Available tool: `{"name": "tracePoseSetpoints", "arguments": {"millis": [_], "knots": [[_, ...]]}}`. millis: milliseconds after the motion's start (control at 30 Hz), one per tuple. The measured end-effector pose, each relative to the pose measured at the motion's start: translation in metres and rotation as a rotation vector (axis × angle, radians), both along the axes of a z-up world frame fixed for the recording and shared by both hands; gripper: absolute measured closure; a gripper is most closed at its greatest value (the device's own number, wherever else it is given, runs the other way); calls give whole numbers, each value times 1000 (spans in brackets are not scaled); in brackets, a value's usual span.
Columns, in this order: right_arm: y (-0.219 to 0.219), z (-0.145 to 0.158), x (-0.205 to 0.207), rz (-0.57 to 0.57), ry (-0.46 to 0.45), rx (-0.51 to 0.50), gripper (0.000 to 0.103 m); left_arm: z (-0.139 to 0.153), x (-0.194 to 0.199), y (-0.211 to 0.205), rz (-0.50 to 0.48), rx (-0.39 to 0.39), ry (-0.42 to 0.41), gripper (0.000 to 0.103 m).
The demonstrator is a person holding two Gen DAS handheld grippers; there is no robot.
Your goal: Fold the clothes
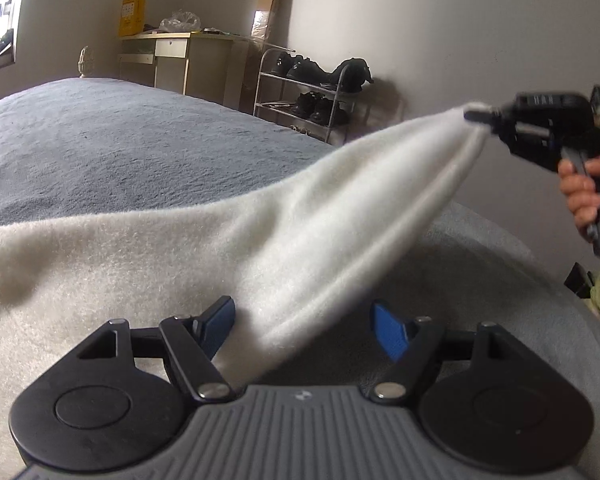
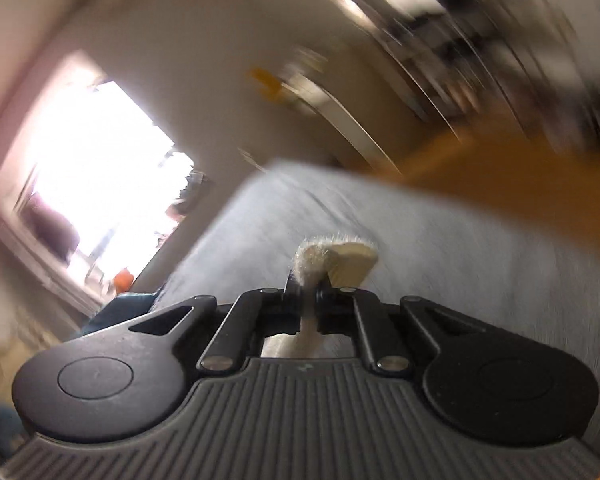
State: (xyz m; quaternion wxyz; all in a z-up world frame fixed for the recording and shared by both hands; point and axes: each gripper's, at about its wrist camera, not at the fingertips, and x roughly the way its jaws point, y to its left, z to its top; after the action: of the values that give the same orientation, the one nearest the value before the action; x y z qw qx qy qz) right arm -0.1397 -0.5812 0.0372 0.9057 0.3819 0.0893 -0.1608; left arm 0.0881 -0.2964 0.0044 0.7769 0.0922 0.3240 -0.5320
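A fluffy white garment [image 1: 148,256] lies on the grey-blue bed cover [image 1: 100,148]. One corner of it rises in a taut strip up to the right. In the left wrist view my right gripper [image 1: 478,116] is shut on that raised corner, held by a person's hand [image 1: 584,192]. My left gripper [image 1: 304,330] hovers low over the garment, open, its blue pads [image 1: 390,330] apart with the cloth strip running between them, untouched. In the blurred right wrist view my right gripper [image 2: 309,286] pinches a tuft of the white garment [image 2: 336,258].
A shoe rack [image 1: 300,92] with dark shoes stands by the far wall, beside a pale desk [image 1: 176,60] with a yellow box. A bright window [image 2: 96,184] fills the left of the right wrist view. The bed's right edge [image 1: 540,264] drops off near the hand.
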Motion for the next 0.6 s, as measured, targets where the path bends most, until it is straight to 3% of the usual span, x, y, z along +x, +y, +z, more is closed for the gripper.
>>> {"name": "tracePoseSetpoints", "arguments": {"millis": [67,133,200,233,267,333,367,433,600], "knots": [[-4,-18,-5,-17,109,24,98,0,3,4,5,-17,31,27],[-16,-58,-10,-49,256,146,98,-1,7,7,7,-35,62,27],[-30,-91,-18,-47,298,262,97,-1,10,9,10,-48,83,27],[-32,-90,-24,-80,309,260,95,-1,11,10,10,-53,91,27],[-34,-85,-29,-122,317,243,94,-2,12,11,10,-57,93,27],[-35,-69,-40,-222,341,168,81,-2,13,12,8,-65,97,26],[-34,-58,-45,-282,358,99,81,-2,13,12,7,-69,99,25],[-21,-38,-39,-282,350,-1,81,-2,14,12,6,-76,99,25],[70,-7,55,140,296,-302,83,-1,10,10,-3,-53,75,25]]}}
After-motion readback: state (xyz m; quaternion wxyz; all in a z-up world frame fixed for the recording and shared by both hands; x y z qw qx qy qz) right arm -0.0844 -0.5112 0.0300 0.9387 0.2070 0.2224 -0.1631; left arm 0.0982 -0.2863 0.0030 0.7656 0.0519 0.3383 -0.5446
